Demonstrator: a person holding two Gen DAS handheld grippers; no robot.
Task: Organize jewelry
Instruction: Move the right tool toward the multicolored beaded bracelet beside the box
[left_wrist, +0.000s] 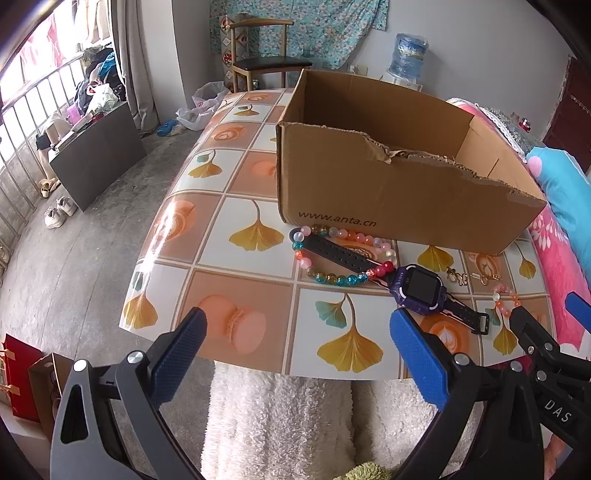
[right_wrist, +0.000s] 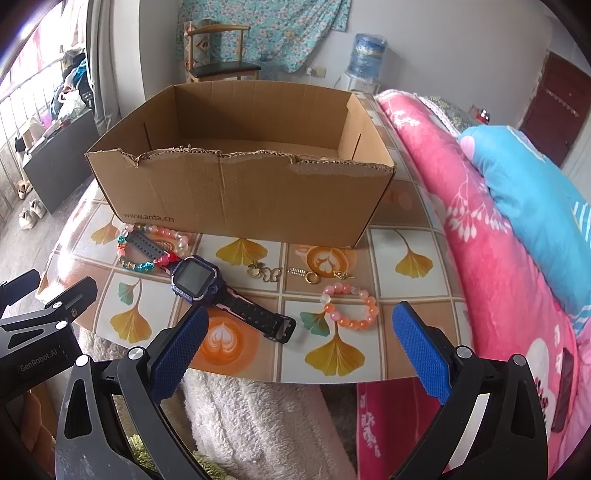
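An open cardboard box stands on the patterned table. In front of it lie a multicoloured bead bracelet, a purple smartwatch whose strap crosses that bracelet, gold pieces and an orange-pink bead bracelet. My left gripper is open and empty above the table's near edge, left of the watch. My right gripper is open and empty, near the orange-pink bracelet and the watch strap.
A pink and blue quilt lies along the table's right side. A white fluffy cover is below the near edge. A wooden chair and a water dispenser stand behind. Floor with shoes is at left.
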